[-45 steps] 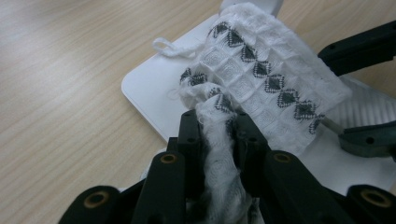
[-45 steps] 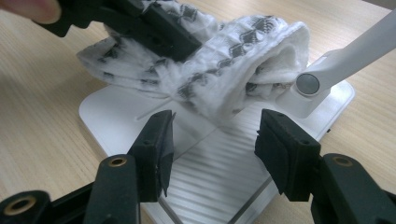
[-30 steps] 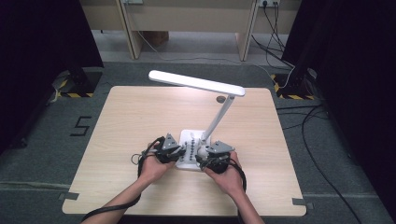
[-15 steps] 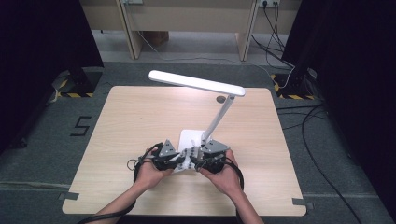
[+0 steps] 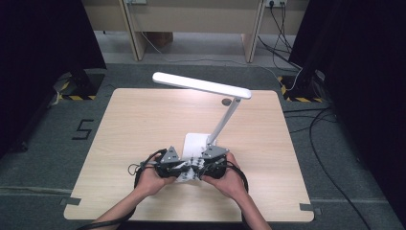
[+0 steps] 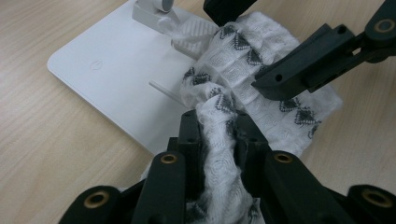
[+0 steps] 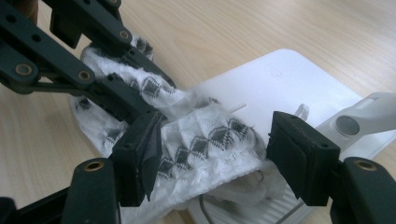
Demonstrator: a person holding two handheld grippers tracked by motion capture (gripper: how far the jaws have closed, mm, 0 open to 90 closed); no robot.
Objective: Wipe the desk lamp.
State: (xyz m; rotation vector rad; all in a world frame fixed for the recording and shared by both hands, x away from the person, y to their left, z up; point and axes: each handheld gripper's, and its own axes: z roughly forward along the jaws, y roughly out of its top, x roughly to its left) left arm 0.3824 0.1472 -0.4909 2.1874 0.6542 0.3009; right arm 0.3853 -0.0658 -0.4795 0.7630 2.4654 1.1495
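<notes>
Left gripper view, lower middle: the left tool [image 6: 218, 135] pinches a soft, light cloth [image 6: 261, 88] bunched on the lamp base [image 6: 116, 79]; the right tool [image 7: 215, 140] gapes around another fold, best gripped there.

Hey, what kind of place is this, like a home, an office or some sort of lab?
Probably a lab or recording room, not a home. A bare wooden table stands on grey carpet, black curtains hang at both sides, loose cables trail across the floor, and yellow-black warning tape marks it.
</notes>
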